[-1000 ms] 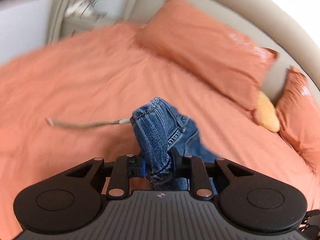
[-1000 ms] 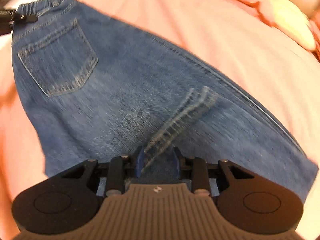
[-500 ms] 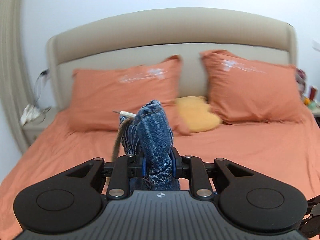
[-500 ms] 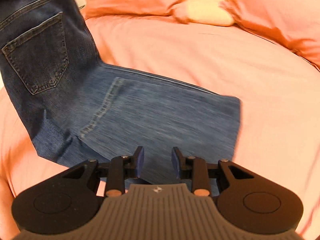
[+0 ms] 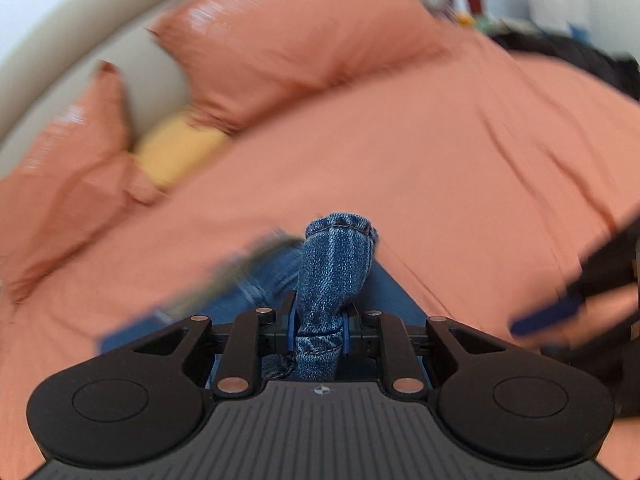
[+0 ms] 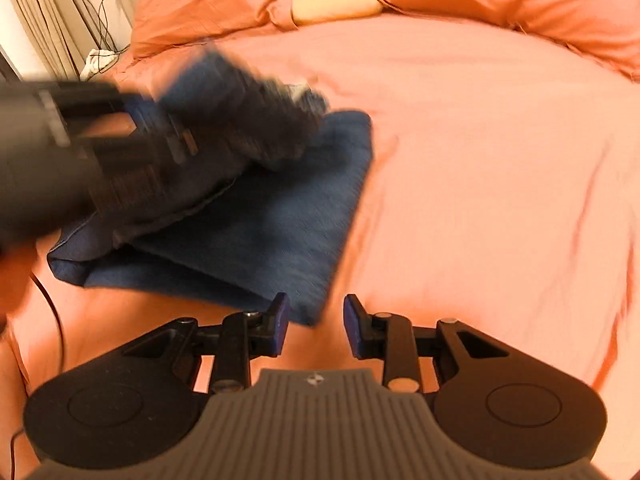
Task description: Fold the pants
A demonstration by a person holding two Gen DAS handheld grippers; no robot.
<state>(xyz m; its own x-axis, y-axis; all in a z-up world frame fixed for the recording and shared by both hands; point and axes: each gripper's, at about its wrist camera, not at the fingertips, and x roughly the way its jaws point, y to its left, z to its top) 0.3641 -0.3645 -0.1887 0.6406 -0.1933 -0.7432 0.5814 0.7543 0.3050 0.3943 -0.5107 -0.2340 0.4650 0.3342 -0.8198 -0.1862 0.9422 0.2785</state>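
Orange bed [image 6: 460, 140]; jeans [image 5: 336, 276] between left gripper [image 5: 318, 330] pads (pinched).

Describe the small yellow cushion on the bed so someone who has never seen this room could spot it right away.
Start at the beige headboard of the bed with the orange sheet. Two big orange pillows lean against it, and the yellow cushion sits low in the gap between them. It is the only pale yellow thing there, and smaller than either pillow.

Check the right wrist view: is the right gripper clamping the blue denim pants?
No: the right gripper is open and empty, with the pants beyond its tips.
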